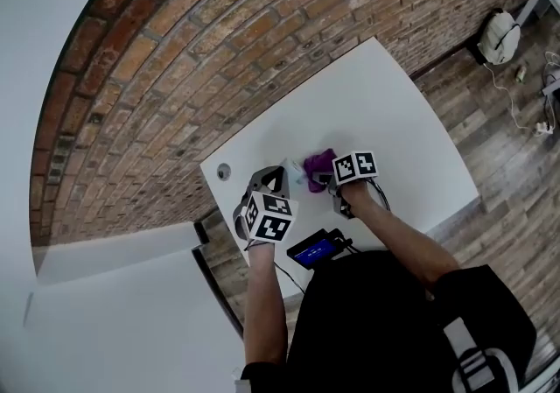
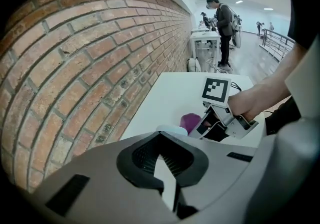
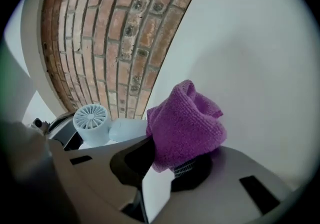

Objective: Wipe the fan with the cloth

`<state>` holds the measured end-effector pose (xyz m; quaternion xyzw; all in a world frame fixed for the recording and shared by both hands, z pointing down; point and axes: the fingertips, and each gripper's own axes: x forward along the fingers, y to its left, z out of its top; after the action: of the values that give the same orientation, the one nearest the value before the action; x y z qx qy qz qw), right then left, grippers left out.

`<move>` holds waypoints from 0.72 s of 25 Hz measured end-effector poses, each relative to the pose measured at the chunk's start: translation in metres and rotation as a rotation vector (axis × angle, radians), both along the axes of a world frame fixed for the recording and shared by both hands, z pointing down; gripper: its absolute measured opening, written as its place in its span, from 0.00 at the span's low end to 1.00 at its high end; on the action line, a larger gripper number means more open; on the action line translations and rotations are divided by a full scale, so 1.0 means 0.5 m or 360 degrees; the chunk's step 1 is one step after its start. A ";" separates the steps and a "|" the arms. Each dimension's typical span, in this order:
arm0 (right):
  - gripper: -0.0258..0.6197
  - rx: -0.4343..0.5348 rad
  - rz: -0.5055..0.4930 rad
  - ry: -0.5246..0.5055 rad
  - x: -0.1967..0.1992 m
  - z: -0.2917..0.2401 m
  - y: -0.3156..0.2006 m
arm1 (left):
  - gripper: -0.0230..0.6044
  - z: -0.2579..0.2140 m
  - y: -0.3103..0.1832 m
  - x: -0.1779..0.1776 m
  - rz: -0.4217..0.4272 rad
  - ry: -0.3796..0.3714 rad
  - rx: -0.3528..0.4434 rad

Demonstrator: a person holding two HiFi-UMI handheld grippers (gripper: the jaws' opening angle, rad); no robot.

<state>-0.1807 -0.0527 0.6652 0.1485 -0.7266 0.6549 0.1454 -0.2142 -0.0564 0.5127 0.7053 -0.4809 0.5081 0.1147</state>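
Two grippers over a white table (image 1: 385, 102), a small fan between them.

Fan (image 3: 91, 117) sits on the table's left part, near the brick wall (image 1: 219, 41) and just beside the left gripper (image 1: 273, 178), whose jaws are pressed together with nothing seen between them. In the right gripper view its round ribbed face looks back at the camera and its pale body runs right toward the cloth (image 3: 185, 123); its tilt is unclear. Right gripper (image 3: 160, 170) is clamped on the bunched purple cloth, close to the fan. Wood-plank floor (image 1: 507, 164) lies right of the table. A person (image 2: 222, 18) stands at far desks.
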 end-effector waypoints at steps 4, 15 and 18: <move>0.15 0.0092 0.0156 -0.0062 0.030 -0.052 -0.065 | 0.02 0.000 0.001 -0.001 -0.0008 0.0008 0.0010; 0.15 0.0154 -0.0225 -0.0188 -0.066 -0.079 -0.074 | 0.02 0.000 0.000 -0.001 -0.0026 0.0024 0.0022; 0.15 0.0204 -0.0344 0.0042 -0.056 -0.014 -0.069 | 0.02 0.001 -0.001 -0.002 -0.0029 0.0027 0.0027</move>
<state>-0.2087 -0.0870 0.6583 0.0868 -0.7768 0.5856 0.2149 -0.2152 -0.0567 0.5131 0.7061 -0.4907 0.4968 0.1174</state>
